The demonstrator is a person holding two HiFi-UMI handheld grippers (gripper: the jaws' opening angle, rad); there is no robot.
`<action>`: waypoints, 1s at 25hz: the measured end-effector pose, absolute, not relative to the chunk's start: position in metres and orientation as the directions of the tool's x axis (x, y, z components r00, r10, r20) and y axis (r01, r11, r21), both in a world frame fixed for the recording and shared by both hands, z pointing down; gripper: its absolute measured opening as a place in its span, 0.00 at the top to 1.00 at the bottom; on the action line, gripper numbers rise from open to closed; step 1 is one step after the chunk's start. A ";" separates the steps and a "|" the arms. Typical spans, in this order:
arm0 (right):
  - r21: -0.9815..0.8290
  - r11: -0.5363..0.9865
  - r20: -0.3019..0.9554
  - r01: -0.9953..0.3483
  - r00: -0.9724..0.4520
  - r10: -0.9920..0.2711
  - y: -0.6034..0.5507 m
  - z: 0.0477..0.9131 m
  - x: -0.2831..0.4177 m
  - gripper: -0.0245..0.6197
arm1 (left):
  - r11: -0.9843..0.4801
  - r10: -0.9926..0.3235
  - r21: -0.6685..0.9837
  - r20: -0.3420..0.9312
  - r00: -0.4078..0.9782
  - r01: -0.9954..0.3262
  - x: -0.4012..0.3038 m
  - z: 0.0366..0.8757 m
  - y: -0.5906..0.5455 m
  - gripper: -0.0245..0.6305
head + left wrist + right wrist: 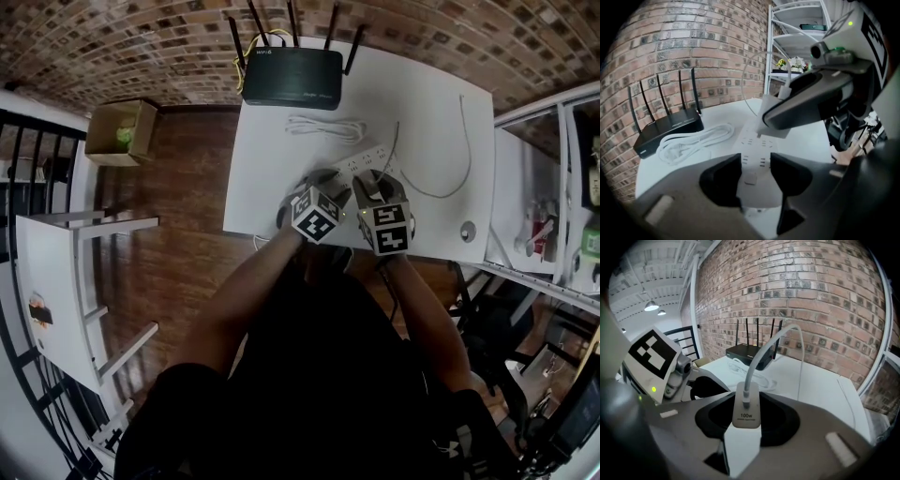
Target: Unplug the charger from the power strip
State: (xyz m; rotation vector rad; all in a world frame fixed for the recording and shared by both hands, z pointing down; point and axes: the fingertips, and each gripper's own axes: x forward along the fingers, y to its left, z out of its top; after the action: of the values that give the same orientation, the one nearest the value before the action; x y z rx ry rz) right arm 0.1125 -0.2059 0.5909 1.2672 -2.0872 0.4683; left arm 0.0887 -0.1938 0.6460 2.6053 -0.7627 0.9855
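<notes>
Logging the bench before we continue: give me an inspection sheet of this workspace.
Surface: white table by a brick wall.
Job's things: power strip on the table; charger over it, plugged or free cannot be told.
Clutter: router; small round object.
Grippers: left gripper shut on the power strip; right gripper shut on the charger.
Cables: coiled white cable beside the router; charger's cable arcs upward.
Surroundings: cardboard box on the floor; shelving at the right.
</notes>
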 end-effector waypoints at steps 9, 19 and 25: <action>-0.058 0.415 0.675 -0.908 -0.342 -0.654 -0.200 0.587 0.124 0.75 | -0.828 -0.387 0.052 0.668 0.636 -0.558 0.090 0.646 -0.194 0.66; -0.150 0.366 0.641 -0.918 -0.372 -0.671 -0.194 0.577 0.135 0.75 | -0.817 -0.433 0.024 0.635 0.640 -0.576 0.088 0.628 -0.185 0.69; -0.214 0.317 0.612 -0.924 -0.380 -0.694 -0.190 0.570 0.150 0.75 | -0.800 -0.456 0.072 0.574 0.681 -0.596 0.086 0.603 -0.163 0.69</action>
State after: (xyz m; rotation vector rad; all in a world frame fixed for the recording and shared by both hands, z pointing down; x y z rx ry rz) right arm 0.1498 -0.1903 0.5696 1.4347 -2.1798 0.7637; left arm 0.0861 -0.1630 0.6033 2.6420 -0.8424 0.8011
